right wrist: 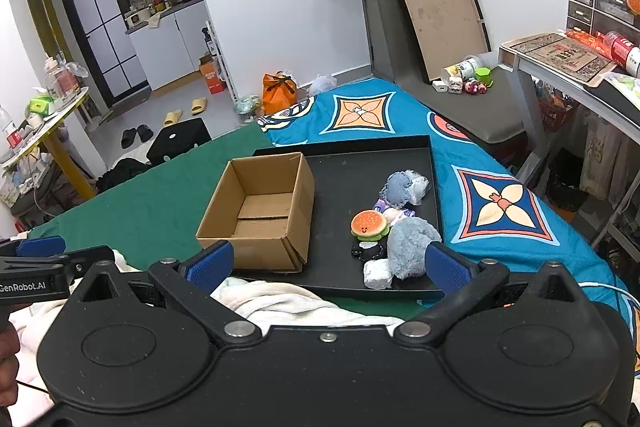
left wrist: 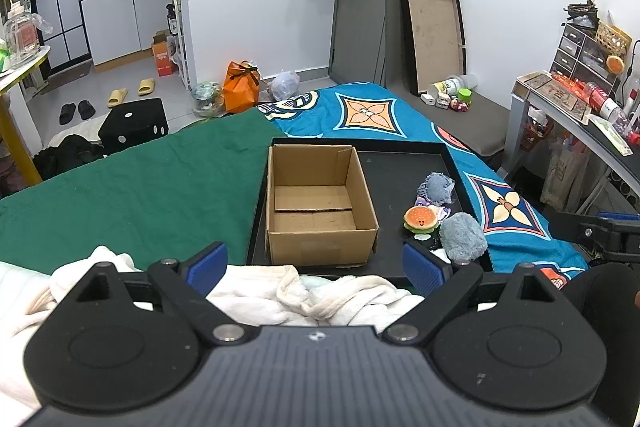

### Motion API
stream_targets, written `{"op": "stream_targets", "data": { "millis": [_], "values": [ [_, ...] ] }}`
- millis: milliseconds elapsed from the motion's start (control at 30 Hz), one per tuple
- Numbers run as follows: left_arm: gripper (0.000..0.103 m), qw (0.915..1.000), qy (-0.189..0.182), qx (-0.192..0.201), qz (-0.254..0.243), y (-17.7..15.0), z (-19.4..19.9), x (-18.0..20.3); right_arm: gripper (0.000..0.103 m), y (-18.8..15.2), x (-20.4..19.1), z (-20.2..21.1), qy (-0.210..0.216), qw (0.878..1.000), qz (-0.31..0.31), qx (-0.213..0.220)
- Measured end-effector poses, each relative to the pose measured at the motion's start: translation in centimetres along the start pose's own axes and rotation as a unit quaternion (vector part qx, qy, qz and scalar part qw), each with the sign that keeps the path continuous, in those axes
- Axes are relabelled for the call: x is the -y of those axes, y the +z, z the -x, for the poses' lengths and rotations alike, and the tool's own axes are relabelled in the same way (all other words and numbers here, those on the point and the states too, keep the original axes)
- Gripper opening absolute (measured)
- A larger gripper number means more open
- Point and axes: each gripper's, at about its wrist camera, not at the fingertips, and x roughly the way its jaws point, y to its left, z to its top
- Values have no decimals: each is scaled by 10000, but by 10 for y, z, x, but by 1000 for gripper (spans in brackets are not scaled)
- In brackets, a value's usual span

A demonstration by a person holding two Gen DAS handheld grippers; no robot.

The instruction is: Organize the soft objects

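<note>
A bed (left wrist: 140, 187) with a green and blue cover carries a black tray (right wrist: 344, 163). On the tray's left side stands an open cardboard box (right wrist: 260, 211), empty inside, likely the place meant for the soft toys. These lie bunched along the tray's right side: a burger toy (right wrist: 370, 223), a fluffy blue-grey toy (right wrist: 410, 247) just beside it, another bluish toy (right wrist: 402, 187) farther back, and a white lump (right wrist: 378, 275) at the near edge. Smaller items under the burger are too tangled to name.

Both grippers hover near the tray's front edge over a cream towel (left wrist: 312, 291), holding nothing. The left gripper (left wrist: 316, 261) has wide jaws; the right gripper (right wrist: 328, 263) likewise, its right finger partly covering the fluffy toy.
</note>
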Motion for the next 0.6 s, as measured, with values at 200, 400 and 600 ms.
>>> {"op": "stream_targets", "data": {
  "millis": [200,400,600],
  "values": [
    [93,10000,-13,-2,-12,-1,0,-2,103,-1,-2,0,-3,10000,32,-36],
    [93,10000,-14,2,-18,-3,0,-4,103,-2,0,1,4,10000,-4,-32],
    [93,10000,-20,32,-42,-6,0,-6,103,-4,1,0,6,10000,-8,-19]
  ]
}}
